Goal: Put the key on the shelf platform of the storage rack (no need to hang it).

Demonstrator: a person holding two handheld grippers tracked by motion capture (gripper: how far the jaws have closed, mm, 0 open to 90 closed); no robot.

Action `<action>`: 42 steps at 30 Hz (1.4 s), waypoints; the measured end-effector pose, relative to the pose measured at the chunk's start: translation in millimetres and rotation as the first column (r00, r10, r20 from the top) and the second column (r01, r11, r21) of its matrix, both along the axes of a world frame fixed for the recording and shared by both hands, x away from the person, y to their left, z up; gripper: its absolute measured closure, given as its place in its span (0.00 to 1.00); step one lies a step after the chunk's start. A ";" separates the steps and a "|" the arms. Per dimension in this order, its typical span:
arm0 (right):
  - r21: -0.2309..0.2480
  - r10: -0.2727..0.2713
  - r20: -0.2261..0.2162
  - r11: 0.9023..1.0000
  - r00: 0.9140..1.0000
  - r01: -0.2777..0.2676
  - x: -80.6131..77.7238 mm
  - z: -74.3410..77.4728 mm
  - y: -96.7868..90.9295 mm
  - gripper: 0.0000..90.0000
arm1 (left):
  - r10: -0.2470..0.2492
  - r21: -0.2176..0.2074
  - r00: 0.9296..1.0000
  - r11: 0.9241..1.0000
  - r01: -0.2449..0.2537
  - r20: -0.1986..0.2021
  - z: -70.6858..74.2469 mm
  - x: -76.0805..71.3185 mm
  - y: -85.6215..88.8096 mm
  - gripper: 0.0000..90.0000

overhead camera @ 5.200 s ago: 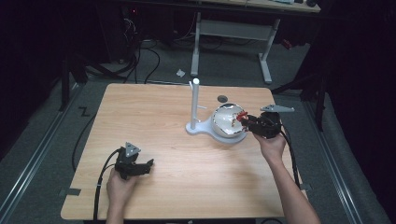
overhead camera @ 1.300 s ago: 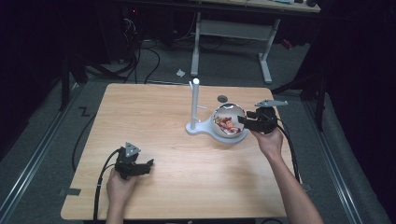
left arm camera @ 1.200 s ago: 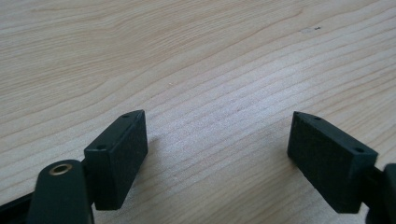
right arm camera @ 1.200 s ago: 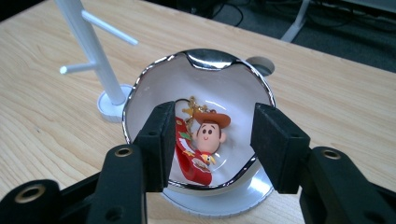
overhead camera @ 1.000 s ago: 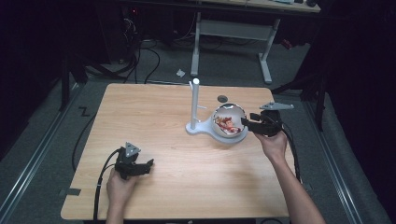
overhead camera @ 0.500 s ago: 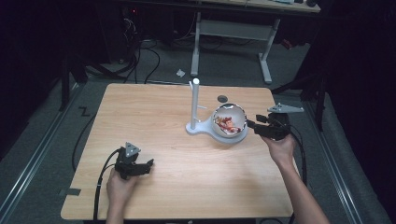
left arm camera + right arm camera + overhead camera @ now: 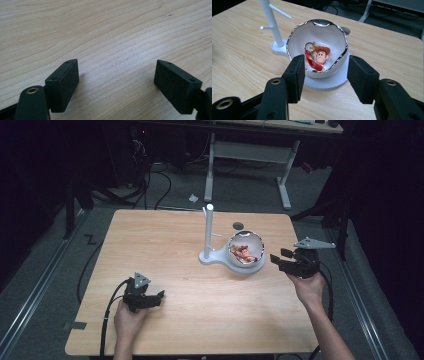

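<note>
1. The right gripper point(image 7: 285, 260) is held just right of the bowl point(image 7: 245, 248), near the table's right edge; its jaws are spread wide and hold nothing; in the right gripper view the right gripper point(image 7: 324, 75) looks over the bowl point(image 7: 320, 47), one jaw to each side of the near rim, apart from it as far as can be told.
2. The keychain point(image 7: 317, 57) lies inside the bowl: a cowboy-hatted toy head, a red strap and a metal ring; its long axis runs from the ring and strap on the view's left to the head on the right, the face turned up towards the camera; in the high view the keychain point(image 7: 244, 252) is a small reddish patch on the bowl's floor.
3. The bowl is white with a wavy silver rim and sits on a round white base point(image 7: 329, 81); this base joins the stand point(image 7: 208, 232), an upright white post with short side pegs, just left of the bowl; the stand point(image 7: 272, 23) rises beyond the left jaw in the right gripper view.
4. Nothing stands between the jaws and the keychain but the bowl's near wall.
5. The left gripper point(image 7: 159, 296) rests low at the table's near left, well apart from the bowl; its jaws are wide and empty; the left gripper point(image 7: 116, 77) has bare wood grain of the table point(image 7: 105, 30) between the jaws.
6. A small dark disc point(image 7: 238, 225) lies on the table point(image 7: 150, 250) behind the bowl.
</note>
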State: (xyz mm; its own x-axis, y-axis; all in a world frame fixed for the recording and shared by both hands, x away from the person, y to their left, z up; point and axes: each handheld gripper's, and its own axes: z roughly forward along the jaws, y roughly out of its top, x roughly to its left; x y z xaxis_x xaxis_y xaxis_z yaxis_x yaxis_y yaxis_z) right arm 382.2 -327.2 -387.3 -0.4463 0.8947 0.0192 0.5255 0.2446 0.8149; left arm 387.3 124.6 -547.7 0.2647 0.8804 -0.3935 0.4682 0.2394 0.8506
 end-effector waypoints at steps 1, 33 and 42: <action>0.002 0.001 0.005 1.000 1.000 -0.001 -2.0 1.0 -1.0 0.54 | 0.000 0.000 1.000 1.000 0.000 0.000 0.0 0.0 0.0 0.23; 0.100 0.008 0.022 0.995 1.000 -0.010 -52.3 -25.6 -17.1 0.57 | 0.000 0.000 1.000 1.000 0.000 0.000 0.0 0.0 0.0 0.23; 0.122 0.008 0.011 0.992 1.000 -0.009 -55.3 -39.2 -15.7 0.57 | 0.000 0.000 1.000 1.000 0.000 0.000 0.0 0.0 -0.1 0.23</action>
State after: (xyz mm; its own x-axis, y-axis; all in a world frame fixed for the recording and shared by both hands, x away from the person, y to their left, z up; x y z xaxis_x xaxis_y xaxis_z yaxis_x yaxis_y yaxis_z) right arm 326.9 -342.9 -426.6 -0.4547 0.8821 0.1233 0.5149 0.1474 0.8445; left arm 387.3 124.5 -547.8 0.2644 0.8807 -0.3931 0.4680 0.2392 0.8507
